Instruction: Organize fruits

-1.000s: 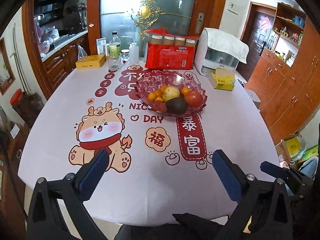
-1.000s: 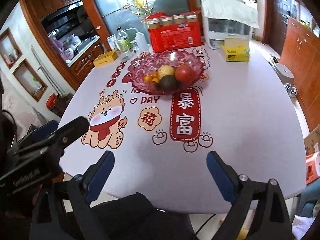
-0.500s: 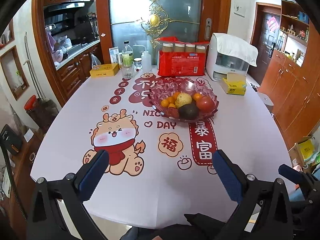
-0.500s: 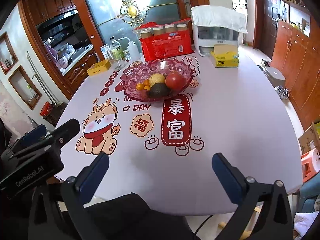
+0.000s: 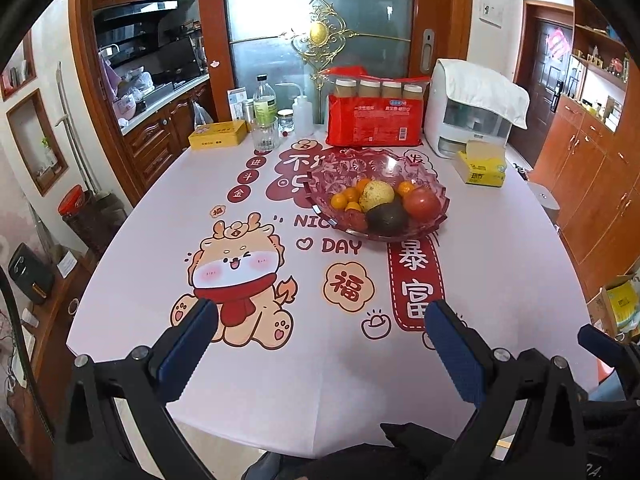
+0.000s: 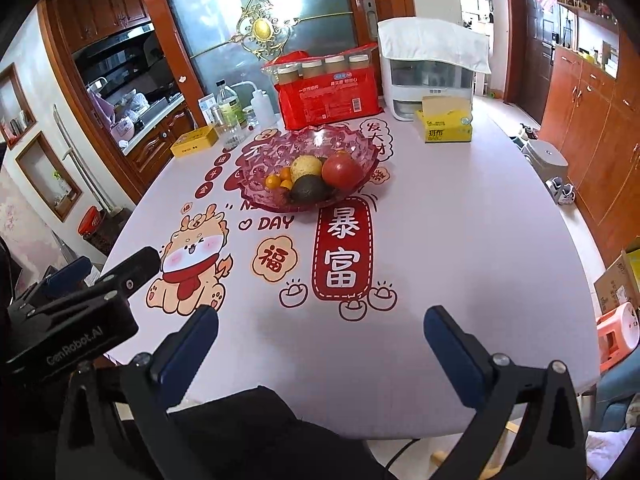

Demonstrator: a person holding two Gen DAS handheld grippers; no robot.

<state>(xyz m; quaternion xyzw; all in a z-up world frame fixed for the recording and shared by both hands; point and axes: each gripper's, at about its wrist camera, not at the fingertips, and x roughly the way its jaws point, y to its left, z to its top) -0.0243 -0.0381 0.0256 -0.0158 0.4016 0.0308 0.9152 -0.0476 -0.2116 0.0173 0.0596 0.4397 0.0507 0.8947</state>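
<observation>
**Both grippers hang open over the near table edge, fruit bowl ahead**

From my left gripper (image 5: 320, 328) I see its jaws spread wide with nothing between them, above the near edge of the pale table with the cartoon-dragon cloth (image 5: 500, 264). My right gripper (image 6: 320, 332) is likewise fully spread and holding nothing.

The fruit sits in the scalloped pink glass bowl (image 5: 434, 192) at about 12 o'clock from the left gripper, well apart from both. In it I make out a red round fruit (image 5: 421, 204), a dark avocado (image 5: 387, 217), a yellowish round fruit (image 5: 376, 194) and several small orange fruits (image 5: 339, 201); something reddish lies low at the bowl's front, but I cannot tell what.

Behind the bowl, at 12 o'clock, stands a red plastic pack of capped jars (image 5: 374, 122). At 1 o'clock are a white appliance draped with a cloth (image 5: 472, 116) and a yellow tissue packet (image 5: 482, 168). At 11 o'clock are a clear bottle with green label (image 5: 265, 108), a white squeeze bottle (image 5: 302, 114) and a flat yellow tin (image 5: 218, 135).

Nothing stands between either gripper and the bowl.
</observation>
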